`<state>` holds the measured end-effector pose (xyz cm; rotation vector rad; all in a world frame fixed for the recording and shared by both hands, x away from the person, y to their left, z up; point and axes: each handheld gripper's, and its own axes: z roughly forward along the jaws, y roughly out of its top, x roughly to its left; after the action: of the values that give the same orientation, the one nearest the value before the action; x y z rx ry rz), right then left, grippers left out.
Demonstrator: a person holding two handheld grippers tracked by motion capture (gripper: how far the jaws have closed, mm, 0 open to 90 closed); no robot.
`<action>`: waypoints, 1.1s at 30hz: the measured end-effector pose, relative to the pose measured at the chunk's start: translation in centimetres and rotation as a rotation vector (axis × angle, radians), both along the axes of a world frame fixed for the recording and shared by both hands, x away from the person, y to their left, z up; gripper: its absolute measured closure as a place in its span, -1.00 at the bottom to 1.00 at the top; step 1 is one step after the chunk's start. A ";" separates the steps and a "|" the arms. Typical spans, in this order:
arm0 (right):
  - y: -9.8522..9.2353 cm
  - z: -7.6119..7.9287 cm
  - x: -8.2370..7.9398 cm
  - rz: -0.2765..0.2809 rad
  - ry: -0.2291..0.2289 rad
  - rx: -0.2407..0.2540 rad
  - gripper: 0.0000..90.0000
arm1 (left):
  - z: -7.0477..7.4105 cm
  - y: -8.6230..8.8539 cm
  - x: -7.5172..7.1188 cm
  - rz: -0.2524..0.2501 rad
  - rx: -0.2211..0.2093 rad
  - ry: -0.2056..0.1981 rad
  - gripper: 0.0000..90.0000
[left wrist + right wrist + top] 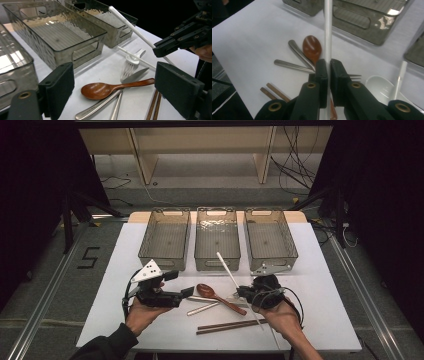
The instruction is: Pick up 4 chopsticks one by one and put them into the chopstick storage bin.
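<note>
Clamping white chopstick point(327, 32), right hand-held gripper point(328, 67) jaws shut tight on it.

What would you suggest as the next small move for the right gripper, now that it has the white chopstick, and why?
Probably carry it forward over the middle bin and open there. The right gripper is shut on the white chopstick, lifted off the table and already slanting toward that bin; the left gripper stands open over the wooden spoon.

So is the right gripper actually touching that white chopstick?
Touching. In the right gripper view, the right gripper has its two black jaws closed against both sides of the white chopstick, with no gap at either pad; the stick runs up between them.
</note>
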<state>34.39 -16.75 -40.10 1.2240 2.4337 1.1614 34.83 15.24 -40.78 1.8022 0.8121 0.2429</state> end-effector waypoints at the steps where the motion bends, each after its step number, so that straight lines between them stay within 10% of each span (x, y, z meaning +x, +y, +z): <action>1: 0.2 0.0 -0.1 0.006 -0.005 0.001 0.91 | 0.0 -0.2 0.1 -0.004 0.002 0.003 -0.65; 21: 3.1 0.0 -1.0 0.084 -0.051 0.014 0.91 | -0.8 -2.6 2.0 -0.059 -0.120 0.172 -0.55; 33: 4.3 0.0 -1.5 0.128 -0.077 0.032 0.91 | -0.3 -3.1 1.6 -0.094 -0.165 0.178 -0.48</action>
<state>32.85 -12.44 -40.09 1.0248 2.4763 1.2613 36.41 12.17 -41.05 1.7174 0.8433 -0.0457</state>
